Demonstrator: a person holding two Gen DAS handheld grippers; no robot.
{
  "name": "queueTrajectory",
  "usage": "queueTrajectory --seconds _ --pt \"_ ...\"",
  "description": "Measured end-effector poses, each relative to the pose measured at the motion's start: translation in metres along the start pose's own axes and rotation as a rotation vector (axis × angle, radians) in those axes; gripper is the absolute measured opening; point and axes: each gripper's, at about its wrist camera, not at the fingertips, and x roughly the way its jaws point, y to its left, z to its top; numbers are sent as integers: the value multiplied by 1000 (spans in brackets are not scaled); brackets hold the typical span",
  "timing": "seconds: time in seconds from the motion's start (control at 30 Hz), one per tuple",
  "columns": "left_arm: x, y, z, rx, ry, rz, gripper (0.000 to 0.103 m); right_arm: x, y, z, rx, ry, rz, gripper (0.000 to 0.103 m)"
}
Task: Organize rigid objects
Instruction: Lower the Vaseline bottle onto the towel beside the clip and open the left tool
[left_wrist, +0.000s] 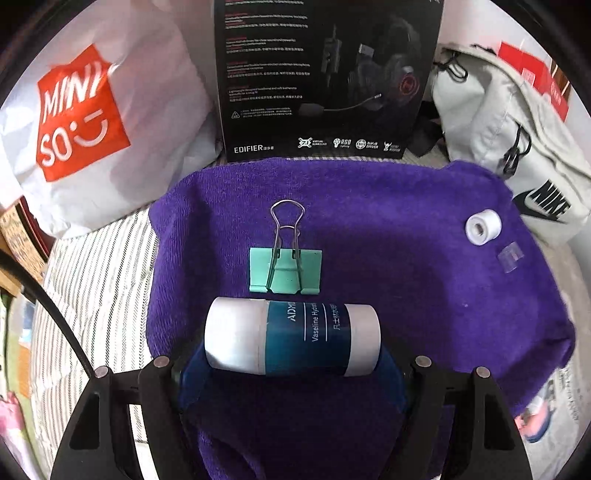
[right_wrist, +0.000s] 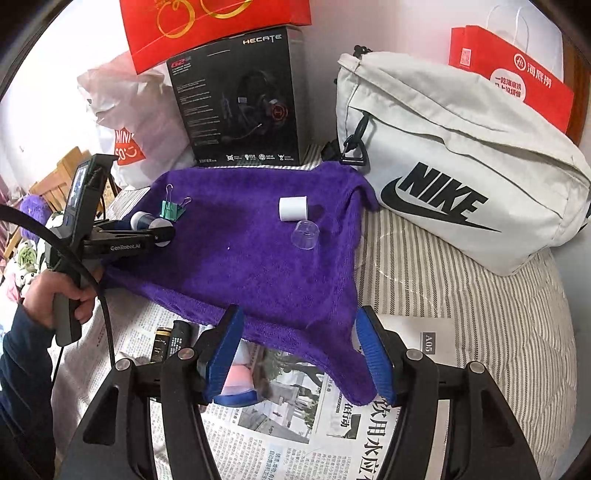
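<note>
Bare purple towel (right_wrist: 258, 266) between binder clip (right_wrist: 170, 211) and white cap (right_wrist: 293, 208).

A white Vaseline tube (left_wrist: 291, 338) with a teal-blue label is seen lying on its side across the near part of the purple towel (left_wrist: 406, 258); it is held between the left gripper's (left_wrist: 291, 363) blue pads. A mint-green binder clip (left_wrist: 285, 271) with its wire handles folded flat is laid just behind the tube. A small white cylinder (right_wrist: 293, 208) is found on its side toward the towel's far right part. A clear plastic cap (right_wrist: 305, 235) is tipped on its side just beside the cylinder.
</note>
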Motion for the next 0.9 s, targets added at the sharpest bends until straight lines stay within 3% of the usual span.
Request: queueTrajectory --seconds 0.3,0.47,0.63,0.9 --pt "6 -3 4 24 18 12 76 7 -1 -5 6 31 7 63" --pt "6 -6 2 31 41 4 83 5 -2 -7 11 34 12 63" --pt "2 -7 -3 14 62 4 84 0 -6 -12 27 31 19 63" --pt "-44 -7 -16 -14 26 -12 84 -10 -2 -26 18 31 32 63"
